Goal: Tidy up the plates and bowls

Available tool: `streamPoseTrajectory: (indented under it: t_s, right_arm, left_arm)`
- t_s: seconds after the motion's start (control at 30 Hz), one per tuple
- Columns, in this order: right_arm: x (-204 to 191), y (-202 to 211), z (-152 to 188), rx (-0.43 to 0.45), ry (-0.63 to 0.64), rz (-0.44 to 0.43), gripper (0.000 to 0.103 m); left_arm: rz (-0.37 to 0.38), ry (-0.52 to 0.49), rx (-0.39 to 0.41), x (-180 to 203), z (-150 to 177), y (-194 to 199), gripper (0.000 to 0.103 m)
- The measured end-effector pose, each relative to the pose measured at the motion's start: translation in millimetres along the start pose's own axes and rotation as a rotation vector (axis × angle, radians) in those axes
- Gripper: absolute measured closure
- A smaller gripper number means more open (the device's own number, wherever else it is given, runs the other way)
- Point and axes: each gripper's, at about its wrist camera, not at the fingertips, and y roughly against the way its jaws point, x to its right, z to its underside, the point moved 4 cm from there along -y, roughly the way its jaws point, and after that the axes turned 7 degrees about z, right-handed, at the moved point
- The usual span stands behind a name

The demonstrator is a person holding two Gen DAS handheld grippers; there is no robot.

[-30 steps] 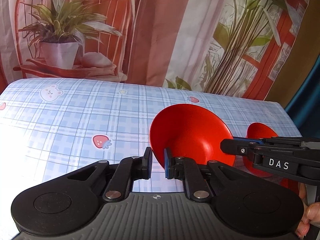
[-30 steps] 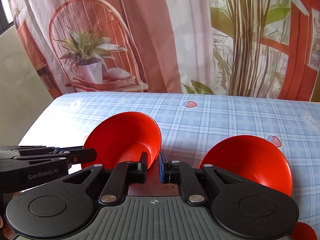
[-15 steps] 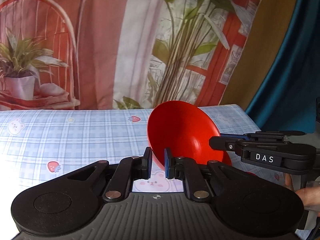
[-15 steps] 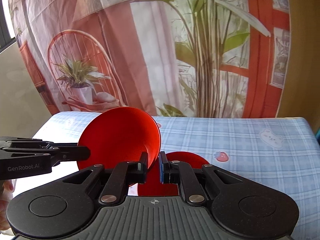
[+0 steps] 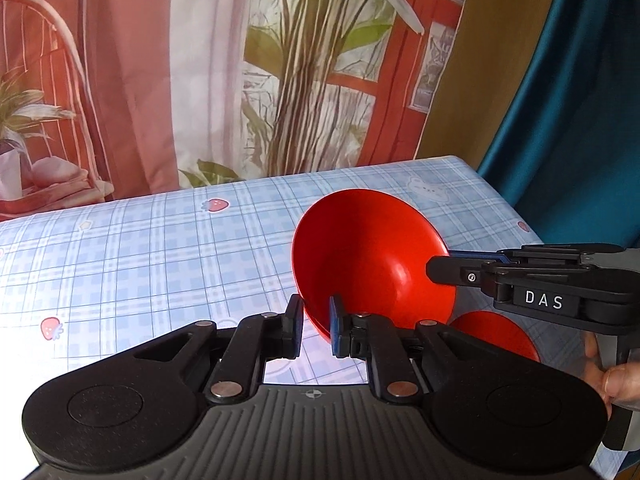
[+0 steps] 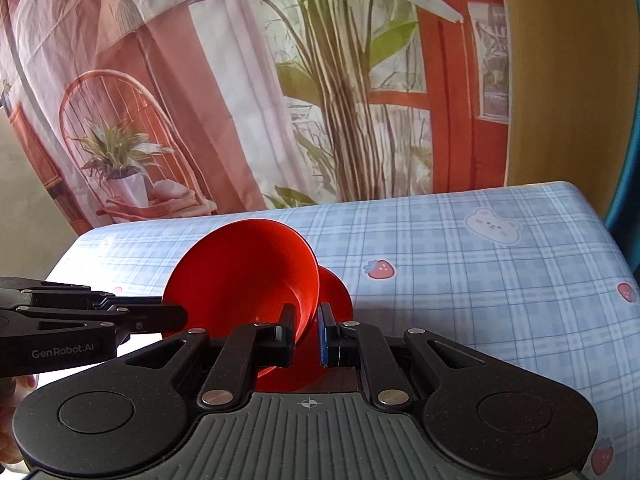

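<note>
A red bowl (image 5: 372, 256) is held in the air above the checked tablecloth by both grippers. My left gripper (image 5: 316, 326) is shut on its near rim. My right gripper (image 6: 306, 330) is shut on the opposite rim and shows in the left wrist view (image 5: 440, 266) at the bowl's right edge. The bowl also shows in the right wrist view (image 6: 244, 276), tilted. A second red dish (image 6: 336, 292) lies on the table just behind and below it; it shows in the left wrist view (image 5: 496, 336) at lower right.
The table (image 6: 460, 264) has a blue checked cloth with strawberry and bear prints. A printed backdrop (image 5: 200, 80) hangs behind its far edge. A blue curtain (image 5: 580, 100) hangs past the right edge. My hand (image 5: 616, 380) holds the right gripper.
Both grippers carried the red bowl to the right across the table and over the second red dish, which now lies partly beneath it. Both grips stayed shut.
</note>
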Motion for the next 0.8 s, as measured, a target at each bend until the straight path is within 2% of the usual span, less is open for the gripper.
streamPoseTrajectory:
  t_s: [0.23, 0.43, 0.67, 0.8]
  right_arm:
    - [6.3, -4.6, 9.5, -0.019, 0.009, 0.027, 0.093]
    - [10.3, -7.2, 12.6, -0.022, 0.004, 0.036, 0.093]
    - [14.8, -0.8, 16.4, 0.005, -0.004, 0.047, 0.089]
    - [24.9, 11.8, 21.6, 0.034, -0.034, 0.046, 0.089]
  left_arm:
    - [-0.024, -0.064, -0.046, 7.0, -1.5, -14.4, 0.088]
    - [-0.032, -0.028, -0.054, 3.7, 0.7, -18.3, 0.088]
    - [-0.063, -0.047, -0.039, 2.8, 2.7, -8.1, 0.086]
    - [-0.075, -0.022, -0.014, 1.5, 4.6, 7.4, 0.086]
